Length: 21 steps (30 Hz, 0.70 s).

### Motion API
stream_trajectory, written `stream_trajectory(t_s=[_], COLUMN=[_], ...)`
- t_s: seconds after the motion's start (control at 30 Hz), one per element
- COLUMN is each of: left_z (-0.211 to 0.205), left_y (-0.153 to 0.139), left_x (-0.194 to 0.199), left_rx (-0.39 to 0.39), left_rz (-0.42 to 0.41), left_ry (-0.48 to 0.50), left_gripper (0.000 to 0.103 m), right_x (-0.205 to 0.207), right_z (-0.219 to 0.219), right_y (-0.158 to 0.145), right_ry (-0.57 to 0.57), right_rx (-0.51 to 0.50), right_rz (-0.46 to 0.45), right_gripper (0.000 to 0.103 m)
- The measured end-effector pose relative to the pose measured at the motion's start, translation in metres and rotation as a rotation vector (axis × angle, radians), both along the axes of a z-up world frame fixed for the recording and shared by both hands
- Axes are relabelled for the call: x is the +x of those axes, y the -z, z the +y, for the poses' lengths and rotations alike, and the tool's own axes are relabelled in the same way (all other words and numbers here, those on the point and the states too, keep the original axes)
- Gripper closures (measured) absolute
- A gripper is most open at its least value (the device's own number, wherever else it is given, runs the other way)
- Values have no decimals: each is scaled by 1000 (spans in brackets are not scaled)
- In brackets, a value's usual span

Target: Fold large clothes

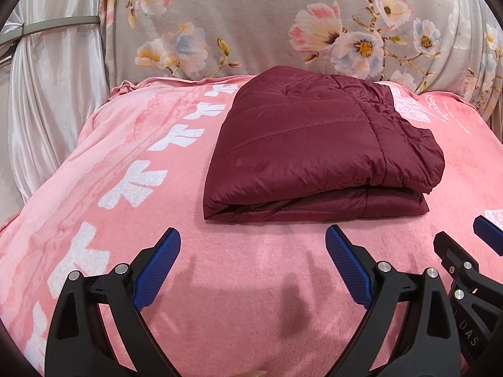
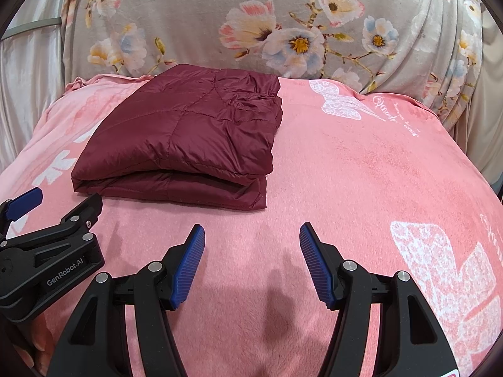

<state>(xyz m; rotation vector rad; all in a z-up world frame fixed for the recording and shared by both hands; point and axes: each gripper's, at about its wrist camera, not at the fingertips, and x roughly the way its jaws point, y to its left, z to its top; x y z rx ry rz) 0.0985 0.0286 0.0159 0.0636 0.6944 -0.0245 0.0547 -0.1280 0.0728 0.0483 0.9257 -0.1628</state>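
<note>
A dark red quilted jacket lies folded into a thick rectangle on a pink blanket; it also shows in the right wrist view. My left gripper is open and empty, held a little in front of the jacket's near edge. My right gripper is open and empty, in front of the jacket's near right corner. The right gripper's body shows at the right edge of the left wrist view, and the left gripper's body shows at the left of the right wrist view.
A grey floral cover rises behind the blanket. A shiny white curtain hangs at the left. The pink blanket carries white butterfly prints on the right and white shapes on the left.
</note>
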Motion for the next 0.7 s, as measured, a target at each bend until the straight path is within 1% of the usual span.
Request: stream_trajectory(t_s=[0.1, 0.7], left_z=[-2, -3], left_y=[0, 2], left_x=[2, 2], left_rx=[9, 17], left_rz=[1, 3], left_ry=[13, 28], left_gripper=[15, 15], right_x=[0, 0], right_z=[0, 0], right_y=[0, 0], right_ry=[-1, 0], right_rx=[0, -1], right_rz=[0, 0], right_gripper=[42, 42])
